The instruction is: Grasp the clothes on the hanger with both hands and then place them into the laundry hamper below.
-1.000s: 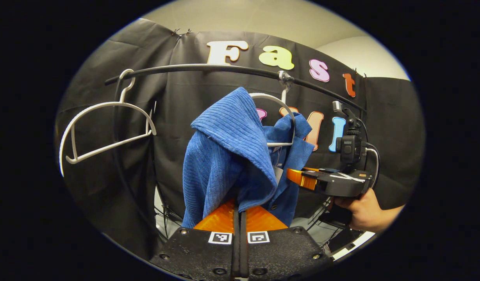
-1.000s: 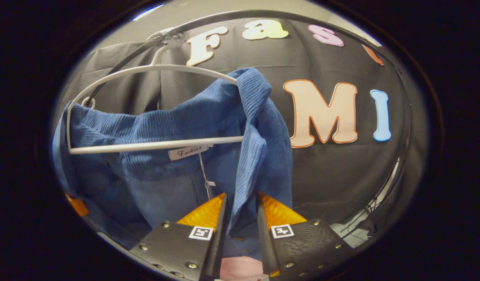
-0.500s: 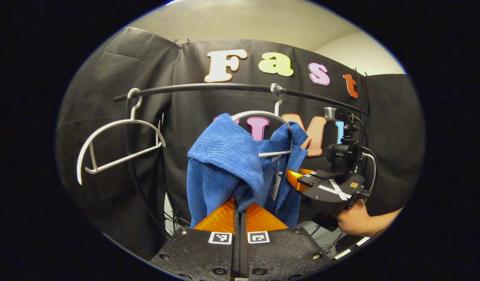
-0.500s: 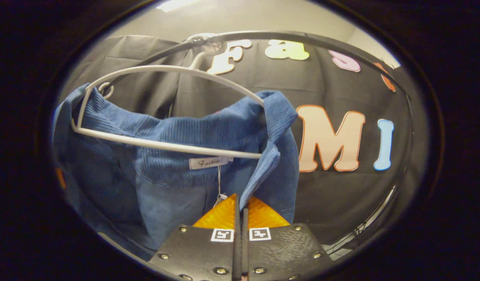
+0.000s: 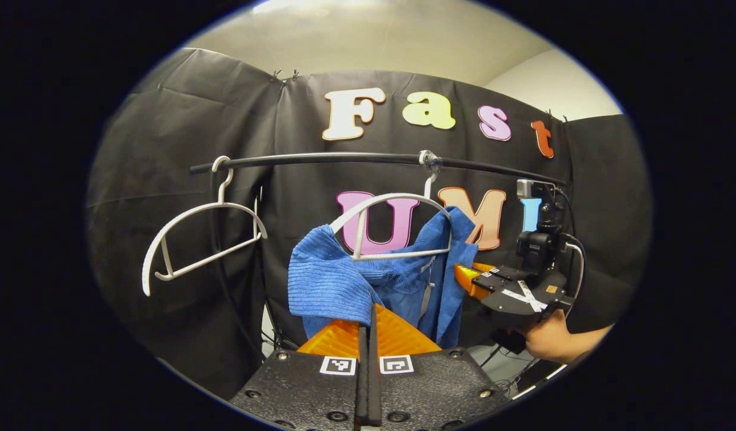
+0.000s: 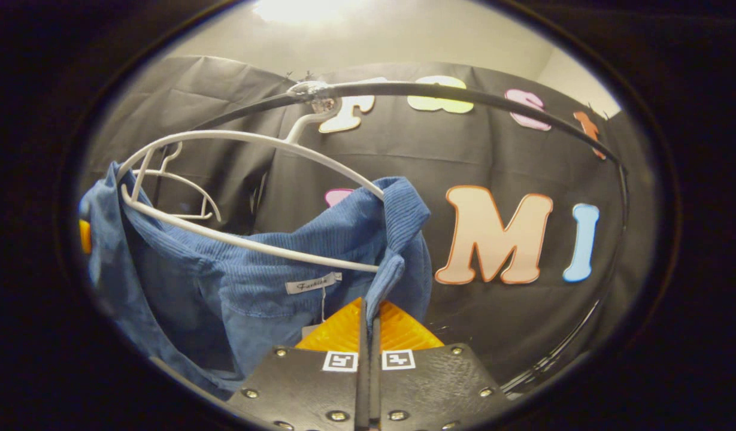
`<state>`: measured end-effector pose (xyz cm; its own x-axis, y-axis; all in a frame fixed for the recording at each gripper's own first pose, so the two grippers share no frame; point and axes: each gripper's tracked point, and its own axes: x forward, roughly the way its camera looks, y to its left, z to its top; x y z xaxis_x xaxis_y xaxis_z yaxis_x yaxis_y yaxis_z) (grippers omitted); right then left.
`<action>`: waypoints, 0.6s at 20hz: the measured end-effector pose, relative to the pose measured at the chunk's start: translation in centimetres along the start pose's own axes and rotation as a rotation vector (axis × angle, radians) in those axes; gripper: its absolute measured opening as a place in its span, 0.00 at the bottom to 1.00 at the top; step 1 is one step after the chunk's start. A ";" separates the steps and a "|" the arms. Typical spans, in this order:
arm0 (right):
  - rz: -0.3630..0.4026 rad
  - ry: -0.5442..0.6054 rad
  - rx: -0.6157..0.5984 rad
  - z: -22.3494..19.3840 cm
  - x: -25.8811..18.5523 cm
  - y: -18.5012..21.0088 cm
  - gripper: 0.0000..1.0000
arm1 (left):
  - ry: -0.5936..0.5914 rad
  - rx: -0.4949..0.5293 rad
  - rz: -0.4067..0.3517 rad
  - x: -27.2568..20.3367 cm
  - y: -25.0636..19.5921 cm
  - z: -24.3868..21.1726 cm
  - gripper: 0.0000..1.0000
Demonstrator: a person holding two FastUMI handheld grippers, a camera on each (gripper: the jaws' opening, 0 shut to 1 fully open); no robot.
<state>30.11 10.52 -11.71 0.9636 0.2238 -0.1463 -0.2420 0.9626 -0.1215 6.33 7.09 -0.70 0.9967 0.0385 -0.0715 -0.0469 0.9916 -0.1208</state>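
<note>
Blue shirt [image 5: 338, 284] half off white hanger [image 5: 391, 224], both tongs [image 5: 369, 311] [image 6: 370, 308] clamped on it

Both views upward, close — shared blue garment [image 5: 344, 284] and rail [image 6: 463, 93].

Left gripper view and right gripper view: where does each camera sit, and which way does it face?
Left gripper view: rides the left gripper, faces the blue shirt on the white hanger; its fingers pinch the cloth; the right gripper and a hand show farther off.
Right gripper view: rides the right gripper, looks up at the rail; its fingers pinch the shirt's edge.
Shared: shirt, hanger, rail.
</note>
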 end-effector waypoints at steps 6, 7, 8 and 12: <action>0.021 0.075 0.087 -1.3 1.0 0.1 0.00 | -0.010 -0.019 0.008 0.1 0.4 0.1 0.00; 0.016 0.093 0.108 -1.7 1.4 0.1 0.00 | -0.009 -0.022 0.011 0.1 0.6 0.0 0.00; -0.003 0.115 0.122 -2.4 1.9 -0.2 0.00 | -0.009 -0.024 0.014 0.1 1.1 0.0 0.00; -0.010 0.164 0.174 -4.1 3.2 0.2 0.02 | 0.000 -0.025 0.017 0.3 1.6 -0.4 0.00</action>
<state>32.70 10.82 -16.20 0.9310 0.2005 -0.3049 -0.1962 0.9795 0.0450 6.55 8.67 -1.34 0.9958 0.0548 -0.0740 -0.0651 0.9874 -0.1445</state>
